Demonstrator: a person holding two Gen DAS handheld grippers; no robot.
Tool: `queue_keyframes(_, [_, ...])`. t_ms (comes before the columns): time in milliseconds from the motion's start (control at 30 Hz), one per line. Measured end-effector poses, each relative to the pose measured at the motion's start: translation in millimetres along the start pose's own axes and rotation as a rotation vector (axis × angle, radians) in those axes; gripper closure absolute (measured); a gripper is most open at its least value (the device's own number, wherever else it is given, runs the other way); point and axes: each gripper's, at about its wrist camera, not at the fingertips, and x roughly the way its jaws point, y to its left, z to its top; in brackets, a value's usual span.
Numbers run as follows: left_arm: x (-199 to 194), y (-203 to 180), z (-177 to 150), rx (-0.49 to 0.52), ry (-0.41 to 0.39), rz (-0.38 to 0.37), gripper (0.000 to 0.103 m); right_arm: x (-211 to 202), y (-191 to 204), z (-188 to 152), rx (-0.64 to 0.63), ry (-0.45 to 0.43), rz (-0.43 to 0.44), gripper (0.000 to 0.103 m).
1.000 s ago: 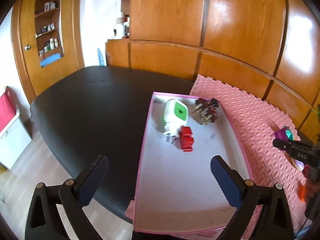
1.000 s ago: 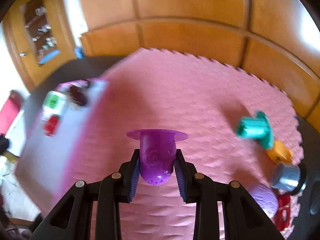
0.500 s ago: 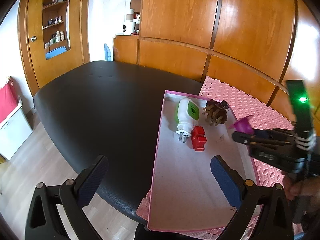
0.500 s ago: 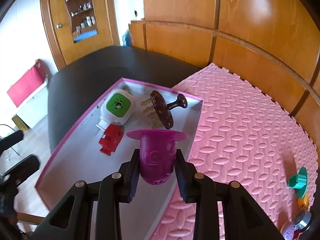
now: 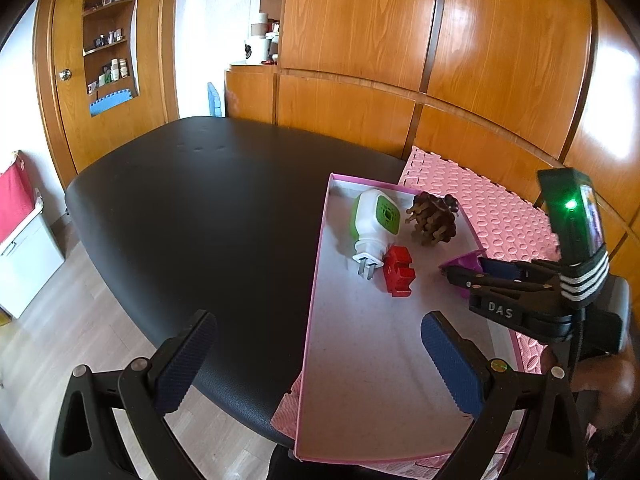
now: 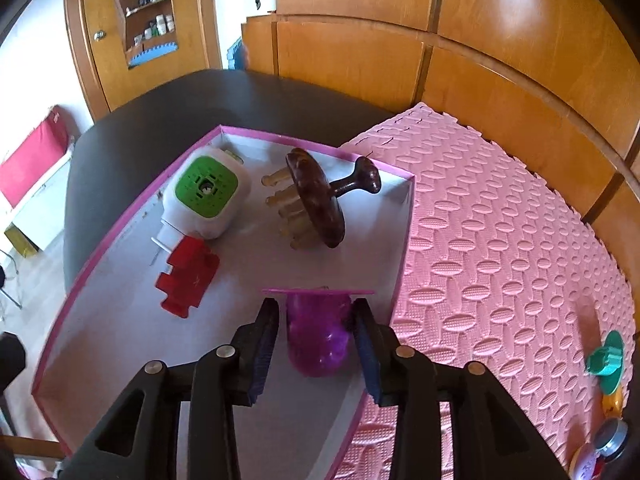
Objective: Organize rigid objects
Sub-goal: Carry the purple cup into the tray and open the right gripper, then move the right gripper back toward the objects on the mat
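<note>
Your purple cup [image 6: 316, 336] lies in the pink tray [image 6: 402, 272], low centre of the right view, between the right tongs [image 6: 316, 346], whose pads stand slightly off its sides, apparently released. The red block [image 6: 186, 276], green plug [image 6: 206, 194] and wooden massager [image 6: 316, 198] crowd the far end. Your left tongs [image 5: 320, 364] gape wide, empty.

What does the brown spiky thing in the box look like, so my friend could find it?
Look at the pink-rimmed box lying beside the pink foam mat. At its far end, right of the green-and-white plug-in, lies the brown wooden massager, tipped on its side. Only it has a dark round disc, pale wooden pegs and a knob handle.
</note>
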Motion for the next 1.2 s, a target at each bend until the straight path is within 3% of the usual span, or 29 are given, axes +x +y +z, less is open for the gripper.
queue_keyframes(667, [-5.5,-15.4,-1.6,0.041,0.002,-0.006,0.000,-46.9,-23.2,-15.0,0.106,-0.124,0.015,0.061])
queue_keyframes(1200, [-7.7,-36.6,-3.3,0.101,0.007,-0.026,0.000,-101.7,-101.6,-48.7,0.235,-0.194,-0.114,0.061])
